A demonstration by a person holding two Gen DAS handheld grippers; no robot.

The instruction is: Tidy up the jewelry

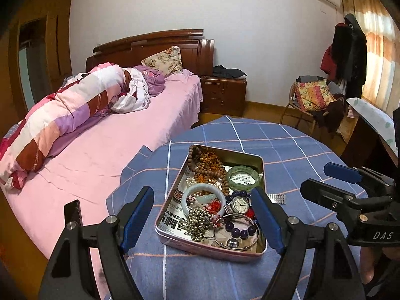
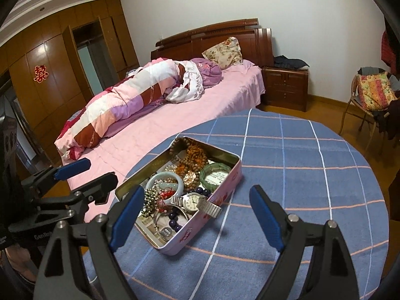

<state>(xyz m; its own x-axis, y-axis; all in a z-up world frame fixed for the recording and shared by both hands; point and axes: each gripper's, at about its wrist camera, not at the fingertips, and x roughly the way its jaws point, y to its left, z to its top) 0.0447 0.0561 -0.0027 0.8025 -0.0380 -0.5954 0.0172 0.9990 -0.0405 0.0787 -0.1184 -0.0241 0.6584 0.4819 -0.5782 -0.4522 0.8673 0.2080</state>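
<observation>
A pink tin [image 1: 175, 242] lies on the blue checked cloth [image 1: 287, 145] of a round table, toward the edge that faces the bed [image 1: 105, 137]. It is open, no lid in view, and full of jewelry in one tangled heap: brown beads [image 1: 208, 167] at the far end, a green bangle [image 1: 243, 177] by the far right corner, a pale bangle [image 1: 202, 197] in the middle, a silver bead cluster [image 1: 198, 221], purple beads [image 1: 241, 230] and a thin silver bangle [image 1: 237, 243] at the near end. A watch [image 2: 193, 201] lies at the right rim, its metal strap [image 2: 212, 210] draped over the wall and hanging outside.

The left gripper [image 1: 202, 220] hovers above the tin's near end, jaws wide apart, nothing between them. The right gripper [image 2: 195, 222] hangs over the tin's near corner and the cloth beside it, also spread wide and empty. Neither touches anything.

All pieces sit in the tin, none on the cloth save the strap's end. That fits a sorting about to pull pieces out one by one, or a gathering where everything has gone in and only the strap needs tucking; the pictures do not settle which.

Any pick here calls for care: the pieces overlap, strands may snag on neighbours, and the tin may slide unless the other gripper steadies its wall
</observation>
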